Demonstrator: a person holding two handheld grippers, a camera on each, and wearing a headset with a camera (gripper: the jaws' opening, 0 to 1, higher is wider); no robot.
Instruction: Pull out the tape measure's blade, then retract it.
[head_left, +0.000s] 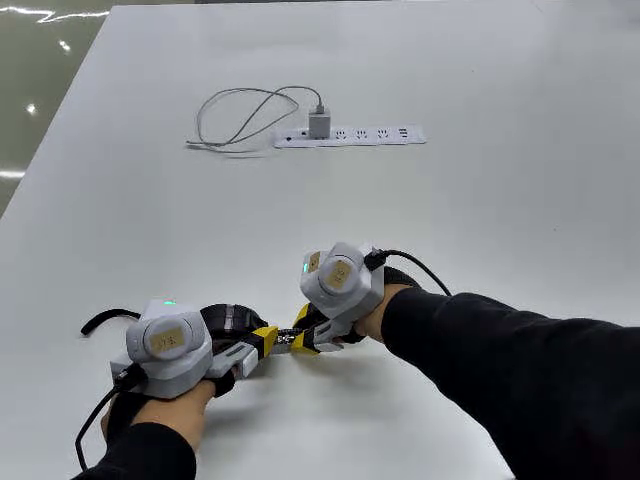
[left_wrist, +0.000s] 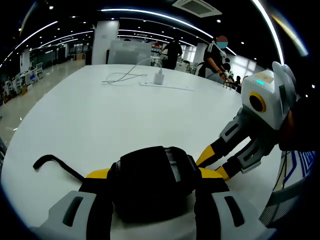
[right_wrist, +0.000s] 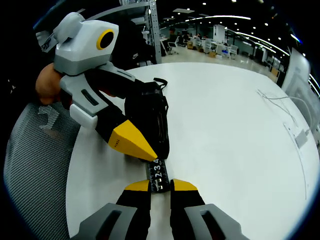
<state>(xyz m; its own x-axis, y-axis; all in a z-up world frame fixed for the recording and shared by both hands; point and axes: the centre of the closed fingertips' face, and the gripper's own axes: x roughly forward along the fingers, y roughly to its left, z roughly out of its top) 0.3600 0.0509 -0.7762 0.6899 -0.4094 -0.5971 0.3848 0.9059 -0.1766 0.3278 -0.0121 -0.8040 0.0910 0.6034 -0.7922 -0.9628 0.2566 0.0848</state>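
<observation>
The black tape measure (head_left: 230, 322) lies on the white table near its front edge, with my left gripper (head_left: 255, 345) shut on its case. In the left gripper view the case (left_wrist: 152, 182) sits between the yellow-tipped jaws of the left gripper (left_wrist: 155, 175). A short stretch of black blade (right_wrist: 159, 177) with white numbers sticks out of the case (right_wrist: 147, 120). My right gripper (right_wrist: 160, 186) is shut on the blade's end, close to the case. In the head view the right gripper (head_left: 300, 337) points left at the blade (head_left: 283, 340).
A white power strip (head_left: 350, 135) with a charger (head_left: 319, 123) and a looped grey cable (head_left: 240, 115) lies at the far middle of the table (head_left: 480, 210). The tape measure's black wrist strap (head_left: 105, 318) trails left. The table's left edge (head_left: 60, 100) runs diagonally.
</observation>
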